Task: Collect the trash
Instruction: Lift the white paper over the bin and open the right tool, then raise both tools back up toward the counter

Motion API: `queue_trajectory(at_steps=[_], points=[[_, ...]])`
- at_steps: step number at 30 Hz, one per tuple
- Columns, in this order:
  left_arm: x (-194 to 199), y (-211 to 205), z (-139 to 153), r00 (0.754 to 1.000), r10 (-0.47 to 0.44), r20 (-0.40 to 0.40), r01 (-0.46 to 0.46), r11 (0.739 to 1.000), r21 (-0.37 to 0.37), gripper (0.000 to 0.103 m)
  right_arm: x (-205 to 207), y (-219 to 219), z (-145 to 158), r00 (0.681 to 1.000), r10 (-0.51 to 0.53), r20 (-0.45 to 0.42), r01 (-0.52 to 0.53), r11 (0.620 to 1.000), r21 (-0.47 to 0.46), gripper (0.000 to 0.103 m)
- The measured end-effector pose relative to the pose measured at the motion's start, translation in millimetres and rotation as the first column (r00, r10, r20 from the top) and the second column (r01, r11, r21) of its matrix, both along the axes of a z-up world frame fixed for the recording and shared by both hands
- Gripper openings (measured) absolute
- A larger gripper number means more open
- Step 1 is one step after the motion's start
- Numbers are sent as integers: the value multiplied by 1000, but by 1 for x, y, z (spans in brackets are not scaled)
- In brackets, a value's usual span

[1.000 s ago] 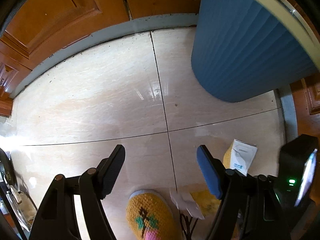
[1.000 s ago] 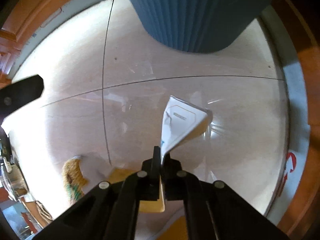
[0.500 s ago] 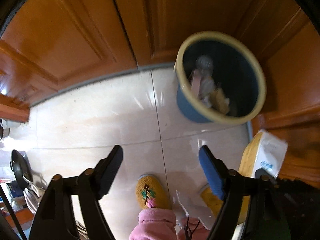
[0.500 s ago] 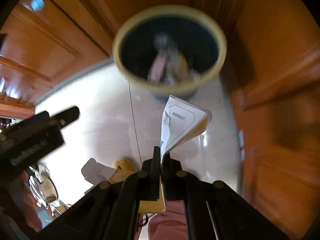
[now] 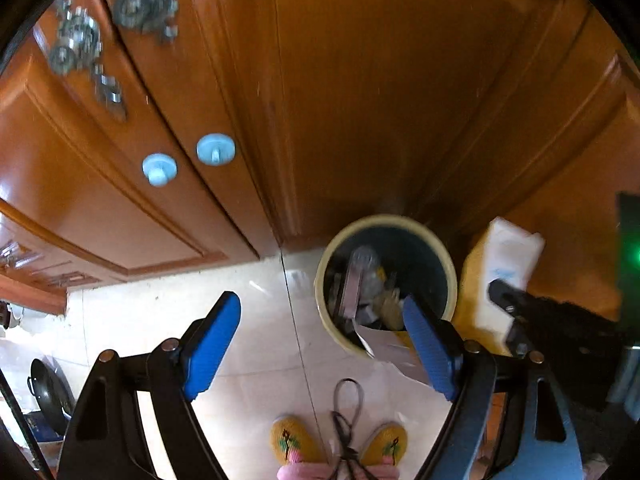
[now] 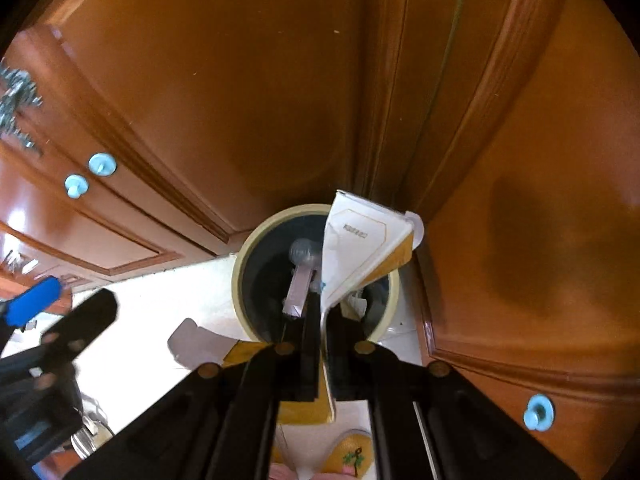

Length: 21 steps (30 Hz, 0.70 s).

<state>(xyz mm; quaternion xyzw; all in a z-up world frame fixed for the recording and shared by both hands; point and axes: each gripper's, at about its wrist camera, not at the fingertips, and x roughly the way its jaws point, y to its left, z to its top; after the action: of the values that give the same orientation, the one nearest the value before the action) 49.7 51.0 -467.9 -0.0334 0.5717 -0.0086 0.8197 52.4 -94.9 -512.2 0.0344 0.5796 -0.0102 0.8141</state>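
The wooden cabinet doors (image 6: 248, 92) meet in an inside corner, and the tiled floor (image 5: 248, 312) runs up to their base. The bin (image 6: 245, 268) stands on the floor tucked into that corner, probably so it stays out of the walking path; that leaves it walled on its far and right sides, with open floor only on the near and left sides. Its mouth faces up and already holds assorted rubbish.

The right gripper (image 6: 322, 320) is pressed together on the lower edge of a flattened white-and-yellow carton (image 6: 360, 252), held upright so that it hangs over the right part of the bin's opening, seemingly lined up for a drop. The carton's upper end lies close to the right door in this view, so I judge the safer room for moving is toward the bin's centre.

The left gripper (image 5: 320, 340) is spread wide and carries nothing, hovering above the floor just left of the bin.
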Motion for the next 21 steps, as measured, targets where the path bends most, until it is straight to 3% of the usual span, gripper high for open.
queue_trajectory(at_steps=[3,5,7,10,14,16,21], points=[[8,4,12,1000,2,24,-1,1000,-8,93,5,-4,-3,1000,-14,-20,13,1000,-4,11],[16,4,14,999,-10,35,10,1000,-6,98,5,-8,-2,999,-32,-25,32,999,2,34],[20,1,17,999,-37,30,37,999,2,98,-1,-11,4,999,-45,-11,45,999,9,40],[26,-7,15,998,-58,7,58,998,1,98,-8,-3,9,998,-52,-23,52,999,-1,40],[22,-10,37,997,-76,-12,76,997,-19,98,-19,-7,38,996,-86,-38,86,996,-20,40],[19,-12,55,995,-97,-10,97,995,-27,98,-24,-10,56,994,-105,-39,104,994,-23,40],[15,-24,127,985,-173,25,173,985,-21,98,-33,-17,135,990,-141,5,141,989,-39,40]])
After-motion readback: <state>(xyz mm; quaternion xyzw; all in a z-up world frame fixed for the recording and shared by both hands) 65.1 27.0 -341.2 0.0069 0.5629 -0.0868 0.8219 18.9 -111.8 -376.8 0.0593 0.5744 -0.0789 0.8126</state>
